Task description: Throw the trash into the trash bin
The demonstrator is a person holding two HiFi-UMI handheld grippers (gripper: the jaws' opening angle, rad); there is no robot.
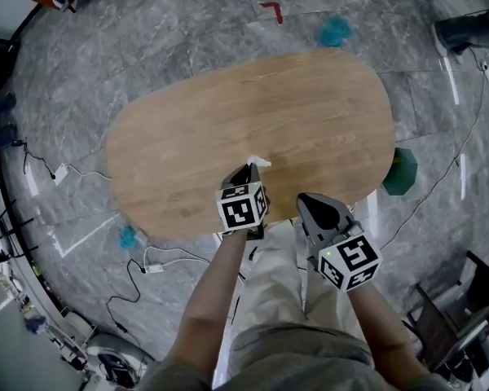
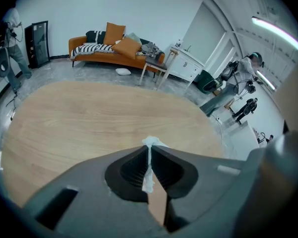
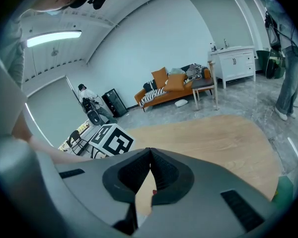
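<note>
The left gripper [image 1: 248,168] is hanging over the near half of the oval wooden desk [image 1: 228,104], and its jaws are clenching a scrap of white tissue [image 1: 258,162]. In the left gripper view, the tissue [image 2: 150,144] is running as a thin crumpled strip down between the two ribbed pads of the left gripper [image 2: 149,150]. A small tuft is poking out past the tips, and it is being held above the desk top rather than lying on it.

The right gripper [image 1: 311,200] is hovering at the desk's near edge, just beside the left one and toward the desk's right end. In its own view, the right gripper [image 3: 150,151] is pressing its jaws tip to tip with nothing between them.

A green bin [image 1: 401,172] is standing on the floor just beside the desk's right end, partly tucked under the edge. A teal object [image 1: 335,31] is lying on the floor beyond the desk's far edge. An orange sofa [image 2: 114,51] is standing well beyond the desk's far side.
</note>
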